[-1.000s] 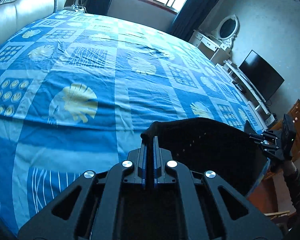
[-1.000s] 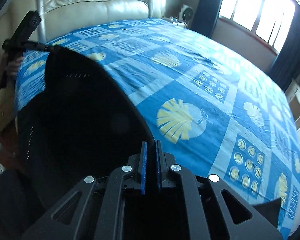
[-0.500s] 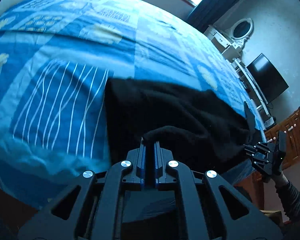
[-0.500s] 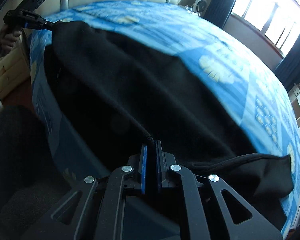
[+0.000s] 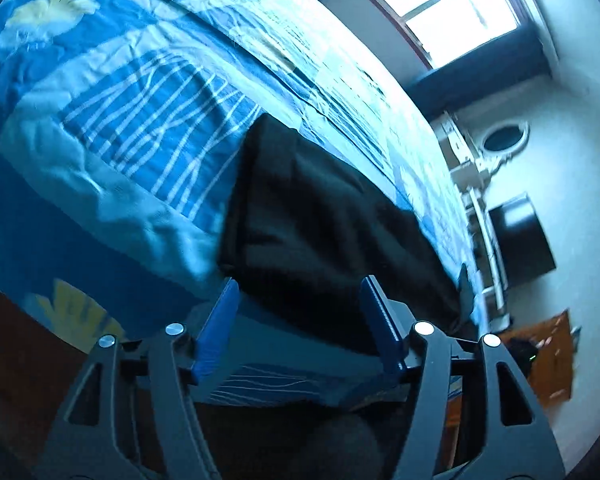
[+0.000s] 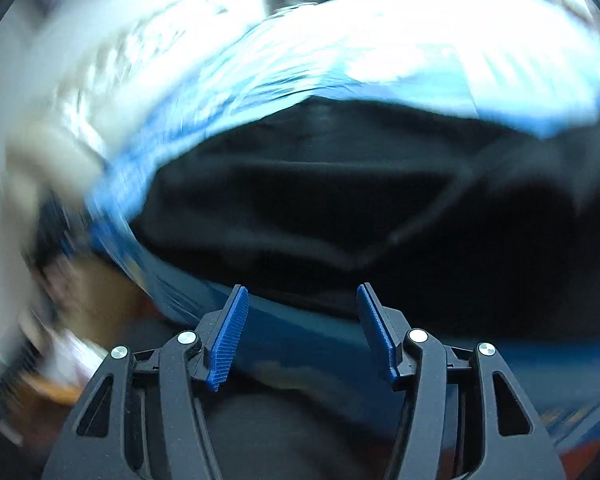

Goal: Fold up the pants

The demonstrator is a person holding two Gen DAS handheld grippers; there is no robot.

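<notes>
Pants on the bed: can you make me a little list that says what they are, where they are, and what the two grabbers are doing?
thing: black pants
where: lying on the blue patterned bedsheet, near the bed's edge
left hand-held gripper: open, holding nothing, just short of the pants' near edge
right hand-held gripper: open, holding nothing
right view: blurry, pants show as a dark rumpled shape
fold: cannot tell how far along
</notes>
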